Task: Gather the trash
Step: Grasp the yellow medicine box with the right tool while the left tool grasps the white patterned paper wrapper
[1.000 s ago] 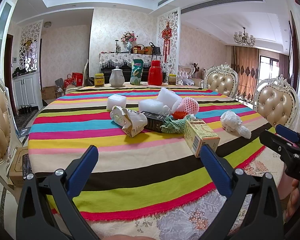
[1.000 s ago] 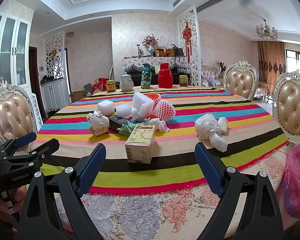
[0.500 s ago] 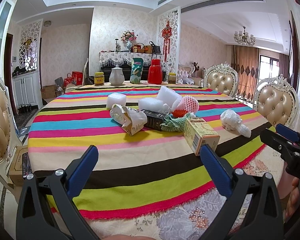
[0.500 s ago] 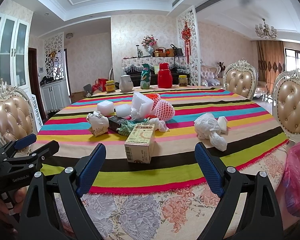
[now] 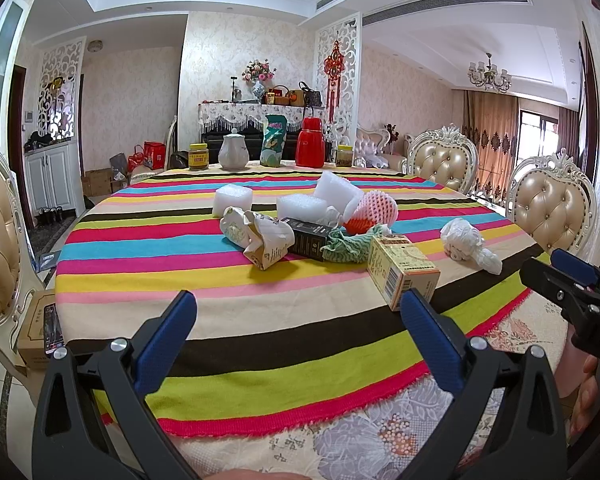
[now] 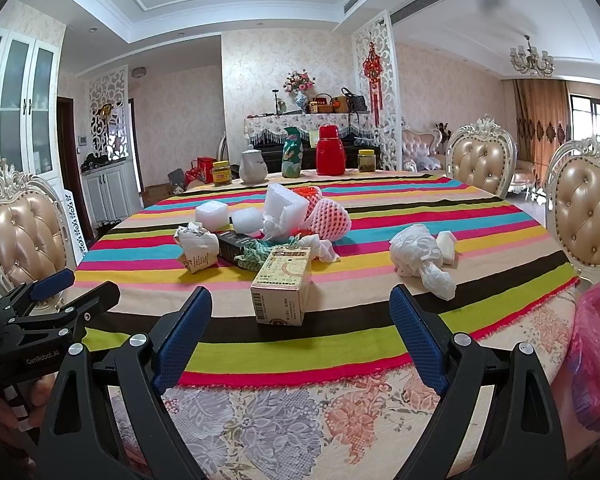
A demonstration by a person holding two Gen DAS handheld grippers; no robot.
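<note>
Trash lies in the middle of a round table with a striped cloth (image 5: 240, 344): a yellow carton (image 5: 402, 270) (image 6: 282, 286), a crumpled paper bag (image 5: 260, 236) (image 6: 196, 248), a black box (image 5: 308, 238), a green wad (image 5: 346, 246), white foam blocks (image 5: 300, 206) (image 6: 212, 214), pink foam net (image 5: 376, 210) (image 6: 328, 218) and a crumpled white plastic bag (image 5: 468, 244) (image 6: 420, 254). My left gripper (image 5: 300, 336) is open, short of the table edge. My right gripper (image 6: 302, 340) is open too, facing the carton. Neither touches anything.
Jars, a white teapot (image 5: 233, 154), a green bag and a red flask (image 5: 310, 148) stand at the table's far side. Padded chairs (image 6: 588, 220) ring the table. A pink plastic bag (image 6: 596, 360) hangs at the right edge of the right wrist view.
Both views have shifted only very slightly; no trash has moved and both grippers stay open.
</note>
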